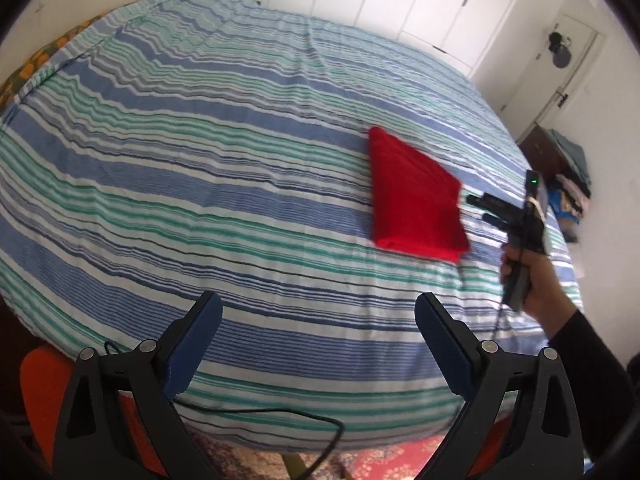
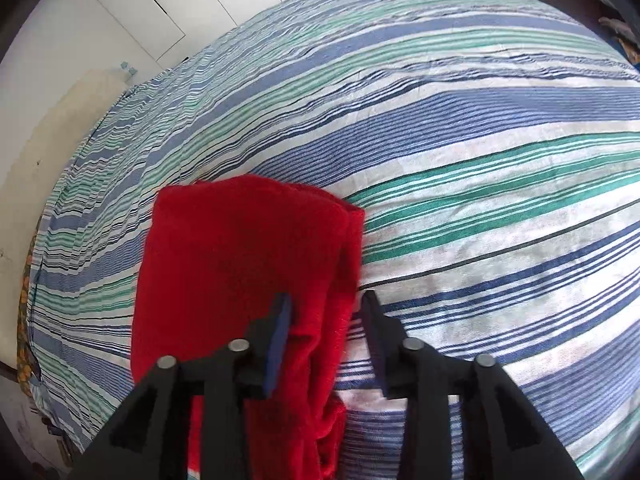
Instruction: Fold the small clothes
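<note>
red cloth (image 2: 240, 264) on blue, green, white striped bedsheet (image 2: 480, 160).

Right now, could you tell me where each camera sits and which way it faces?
Left wrist: on the open left gripper, above the bed's near edge, facing across the striped sheet toward the wardrobe; the person's right hand shows.
Right wrist: on the open right gripper, low over the red cloth; only its fingers show.
Shared: red cloth, sheet.
</note>
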A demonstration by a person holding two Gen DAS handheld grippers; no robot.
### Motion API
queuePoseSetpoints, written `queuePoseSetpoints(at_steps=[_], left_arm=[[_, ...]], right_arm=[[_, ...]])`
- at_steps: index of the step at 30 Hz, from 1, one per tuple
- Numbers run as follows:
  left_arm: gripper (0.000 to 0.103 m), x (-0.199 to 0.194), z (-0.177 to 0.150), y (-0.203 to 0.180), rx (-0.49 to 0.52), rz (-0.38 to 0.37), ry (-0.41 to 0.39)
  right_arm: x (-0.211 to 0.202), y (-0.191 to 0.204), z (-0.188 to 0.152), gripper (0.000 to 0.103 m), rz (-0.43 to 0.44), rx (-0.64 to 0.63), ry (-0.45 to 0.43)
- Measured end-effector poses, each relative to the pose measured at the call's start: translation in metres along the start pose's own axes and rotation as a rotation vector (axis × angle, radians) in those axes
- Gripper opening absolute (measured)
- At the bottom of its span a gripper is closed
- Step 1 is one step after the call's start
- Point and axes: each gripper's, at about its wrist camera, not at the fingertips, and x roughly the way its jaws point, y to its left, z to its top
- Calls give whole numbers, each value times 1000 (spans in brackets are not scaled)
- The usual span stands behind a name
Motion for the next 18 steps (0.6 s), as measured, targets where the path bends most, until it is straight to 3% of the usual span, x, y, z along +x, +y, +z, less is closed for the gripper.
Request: queuePoseSetpoints(at_steps=[1, 6, 10, 14, 16, 18], left_arm=[[98, -15, 0, -12, 23, -65, 6], [99, -99, -5, -68, 132, -431, 8], [101, -137, -1, -97, 105, -731, 46], [102, -145, 8, -126, 14, -1007, 146], [102, -144, 5, -145, -10, -1085, 199], [102, -141, 1, -163, -12, -1116, 232]], right_arm=[[-15, -3, -5, 67, -10, -15, -35], [-81, -17, -42, 68, -66, -32, -164], [-139, -7, -62, 68, -16, -32, -270], [-185, 44, -73, 78, 114, -66, -346], [-202, 75, -81, 81, 222, -69, -348], [-211, 110, -88, 82, 366, -30, -329]])
